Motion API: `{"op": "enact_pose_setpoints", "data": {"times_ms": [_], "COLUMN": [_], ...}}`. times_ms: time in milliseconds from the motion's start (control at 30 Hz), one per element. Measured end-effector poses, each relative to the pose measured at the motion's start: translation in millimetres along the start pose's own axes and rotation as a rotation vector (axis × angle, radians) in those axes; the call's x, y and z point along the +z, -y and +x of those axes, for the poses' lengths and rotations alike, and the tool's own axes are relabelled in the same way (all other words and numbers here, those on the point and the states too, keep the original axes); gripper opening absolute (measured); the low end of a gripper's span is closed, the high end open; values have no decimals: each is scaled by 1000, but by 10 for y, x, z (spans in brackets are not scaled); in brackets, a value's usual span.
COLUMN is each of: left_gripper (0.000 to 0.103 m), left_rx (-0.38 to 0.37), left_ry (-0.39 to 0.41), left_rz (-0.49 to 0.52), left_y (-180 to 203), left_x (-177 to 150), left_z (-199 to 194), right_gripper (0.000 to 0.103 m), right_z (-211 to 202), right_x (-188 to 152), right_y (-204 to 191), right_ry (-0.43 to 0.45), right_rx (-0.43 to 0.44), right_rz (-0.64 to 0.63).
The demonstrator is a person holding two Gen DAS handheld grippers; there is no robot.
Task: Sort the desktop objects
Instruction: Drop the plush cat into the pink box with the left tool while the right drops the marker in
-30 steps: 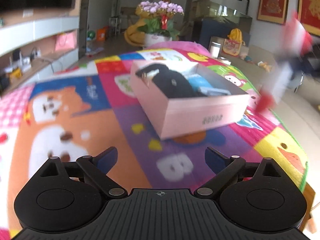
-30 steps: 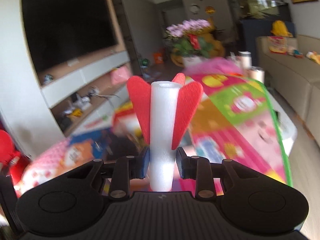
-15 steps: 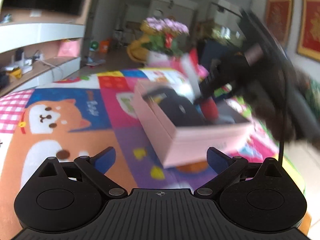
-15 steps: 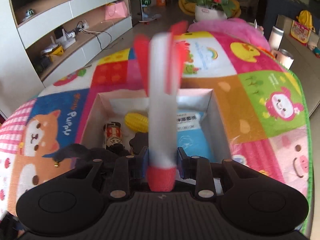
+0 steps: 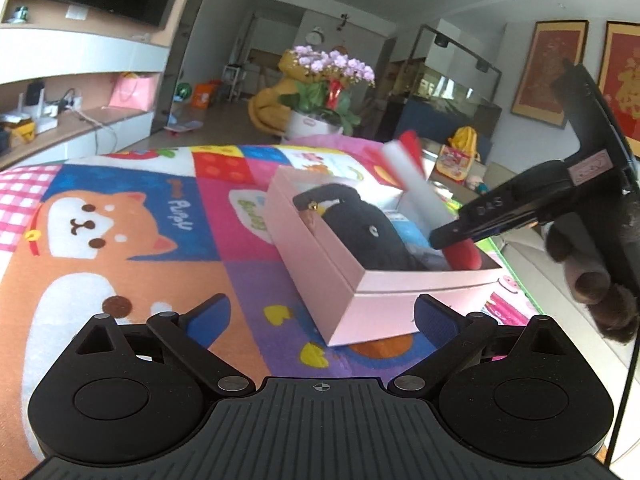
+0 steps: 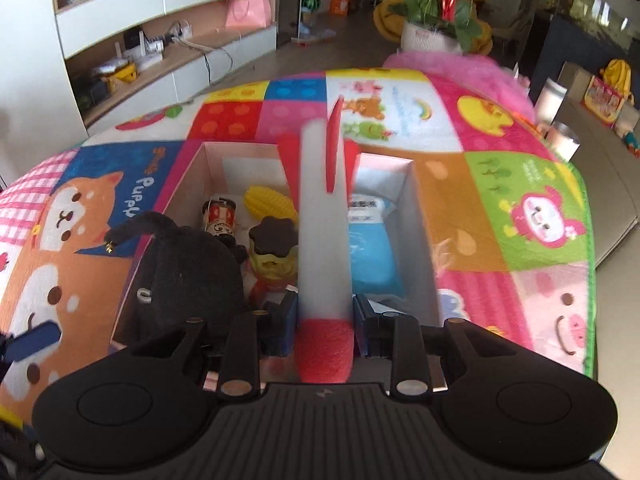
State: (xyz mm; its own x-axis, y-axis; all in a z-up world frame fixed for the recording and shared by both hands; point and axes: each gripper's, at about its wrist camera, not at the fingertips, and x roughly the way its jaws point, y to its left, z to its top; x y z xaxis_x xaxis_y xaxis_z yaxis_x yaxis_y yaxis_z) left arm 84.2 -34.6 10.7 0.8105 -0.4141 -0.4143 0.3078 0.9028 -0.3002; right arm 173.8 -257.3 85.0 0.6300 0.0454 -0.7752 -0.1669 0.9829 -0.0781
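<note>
My right gripper [image 6: 325, 322] is shut on a white foam rocket [image 6: 322, 236] with red fins and a red nose; it hangs tilted over the open pink box [image 6: 422, 240]. In the left wrist view the foam rocket [image 5: 416, 188] slants above the pink box [image 5: 320, 260], with the right gripper [image 5: 452, 236] coming in from the right. Inside the box lie a black plush toy [image 6: 188, 268], a yellow corn toy [image 6: 268, 200], a small figurine [image 6: 220, 218], a flower-lidded jar [image 6: 274, 248] and a blue packet [image 6: 370, 248]. My left gripper [image 5: 322, 316] stands open, nothing between its fingers, in front of the box's near corner.
The box rests on a bright cartoon patchwork blanket [image 5: 120, 240] covering the table. A flower pot [image 5: 320, 92] stands beyond the far edge. Shelving runs along the left wall, a sofa lies to the right. A gloved hand [image 5: 592, 264] holds the right gripper.
My right gripper has swung the foam rocket from out at the right, tipped it downward, and brought it in over the open box. The left gripper has barely shifted and stays open.
</note>
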Motion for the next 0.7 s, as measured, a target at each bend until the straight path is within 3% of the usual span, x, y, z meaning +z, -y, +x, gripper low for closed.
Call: {"op": "enact_pose_setpoints", "data": {"times_ms": [100,200,333,433,533,567,633,700], "left_gripper": [102,102,102,102,102,102,102,103], "left_rx": [12,56,80,84,76,74,67,61], "left_ry": [33,26,-16,-17,-20,-22,-26,-29], "left_rz": [48,104,106,99,96,95,92,90], "left_y": [67,128,92,69,68,68,67,70], "left_x": [-12,-44,-69,-70,-76,-80,-82,-78], "left_z": [-56,-30,40,33,24,22,19,18], "right_gripper": [28,35,64,79,80,76,60,59], "right_z": [-121,-261,-396,-306,-102,-43,44,86], "right_x": [5,33,79,103,120,128,160,191], "right_y": [25,-43,-245,-506,-703,-733,-709,-565], "right_ry": [12,64,138,139,110,99,77,74], "right_rx": [-30,-47,16,58,83,83,98,130], "right_rz": [-9,-36,-64,-125,-131,-116,-63,34]}}
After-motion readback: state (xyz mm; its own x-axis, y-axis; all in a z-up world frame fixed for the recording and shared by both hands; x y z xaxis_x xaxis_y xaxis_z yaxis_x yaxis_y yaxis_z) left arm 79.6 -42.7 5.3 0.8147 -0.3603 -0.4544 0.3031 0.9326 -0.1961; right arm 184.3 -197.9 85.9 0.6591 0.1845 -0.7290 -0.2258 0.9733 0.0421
